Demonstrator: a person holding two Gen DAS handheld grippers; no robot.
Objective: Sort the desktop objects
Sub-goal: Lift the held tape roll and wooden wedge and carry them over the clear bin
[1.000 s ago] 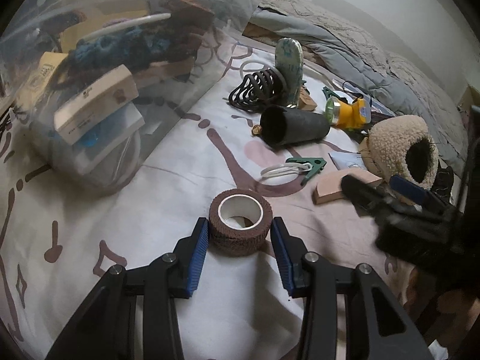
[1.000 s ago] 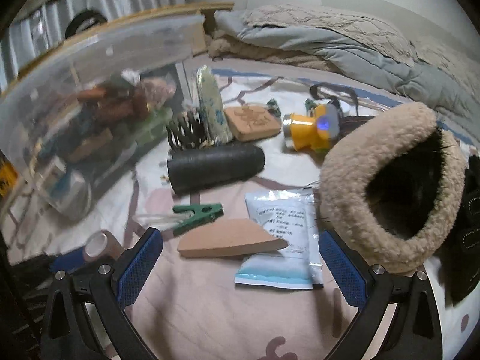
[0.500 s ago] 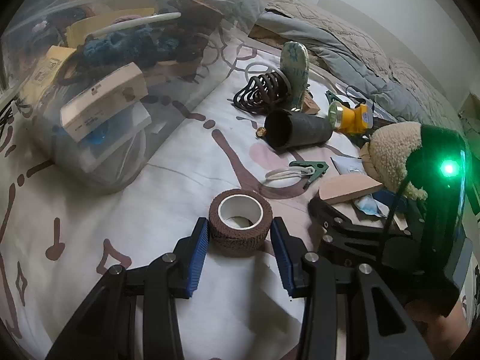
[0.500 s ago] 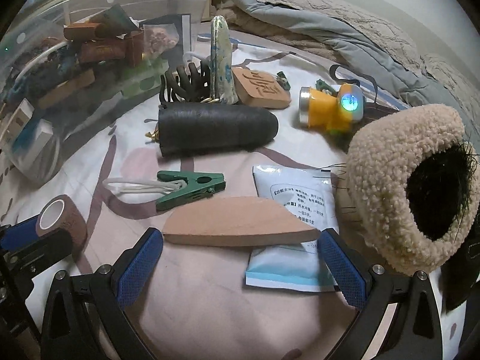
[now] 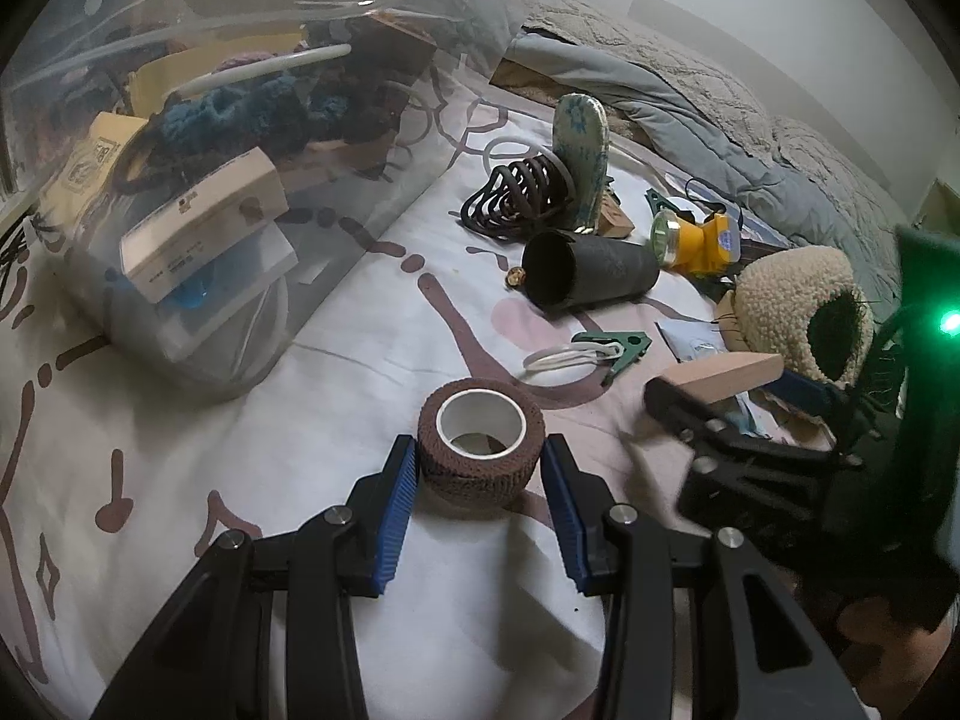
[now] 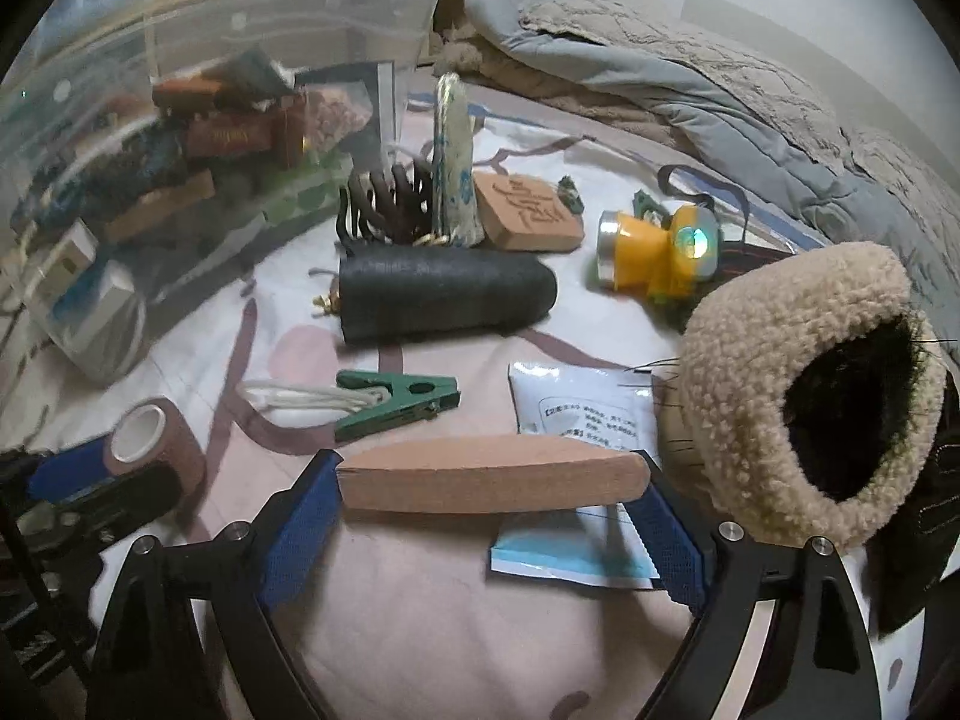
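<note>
Clear storage bin [image 5: 198, 138]: lying at the left on the patterned bedsheet [image 5: 150, 456], crowding that side; the left view is showing a wooden box [image 5: 204, 228] inside.
Fleece slipper [image 6: 798, 396]: filling the right edge; only the right view is showing the white packet [image 6: 582, 414] fully.
Black tube [image 6: 444, 294]: lying mid-bed.
Wooden block [image 6: 486, 474]: sitting between the right gripper [image 6: 489, 516] pads, spread wide, ends just touching.
Brown tape roll [image 5: 480, 444]: standing upright between the left gripper [image 5: 480, 492] pads, narrowly apart beside it; bare sheet lying ahead.
Green clip [image 6: 396, 402]: resting beyond the block.
</note>
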